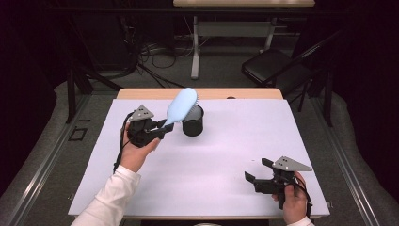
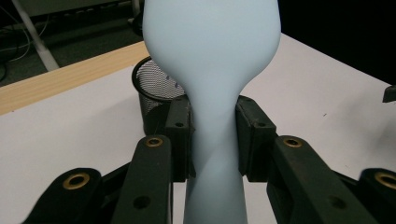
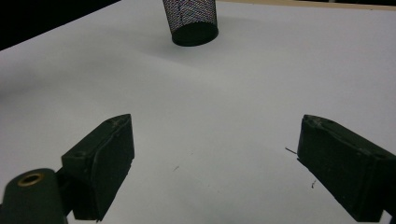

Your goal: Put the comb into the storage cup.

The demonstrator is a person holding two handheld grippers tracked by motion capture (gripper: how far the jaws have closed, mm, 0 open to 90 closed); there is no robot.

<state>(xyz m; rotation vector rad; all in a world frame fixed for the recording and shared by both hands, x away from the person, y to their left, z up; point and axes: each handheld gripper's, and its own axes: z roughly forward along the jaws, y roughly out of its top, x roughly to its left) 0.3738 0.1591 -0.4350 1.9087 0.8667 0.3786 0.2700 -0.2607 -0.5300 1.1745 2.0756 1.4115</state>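
Table (image 1: 235,160) came first in size: a wooden top under a smooth, matt white sheet, with a strip of pale wood showing along the far edge. Next down was the hairbrush (image 1: 181,106), a light blue paddle of matt plastic, its broad oval head raised above the table and its long axis slanting up and away from the left gripper (image 1: 162,130) toward the cup. The brush head hung over the near-left rim of the black mesh cup (image 1: 193,121), a small upright cylinder of fine wire netting standing left of centre toward the far edge; whether head and rim touched I could not tell. In the left gripper view, both black pads (image 2: 180,137) pressed on the narrow neck of the handle, so that gripper was closed on the brush. Getting the brush into the cup would likely turn on that tilt: the head already pointed at the opening, and the left hand was by far the nearer one. The right gripper (image 1: 259,173) rested low near the table's near right corner, well apart from the cup, its jaws spread wide with nothing between them.
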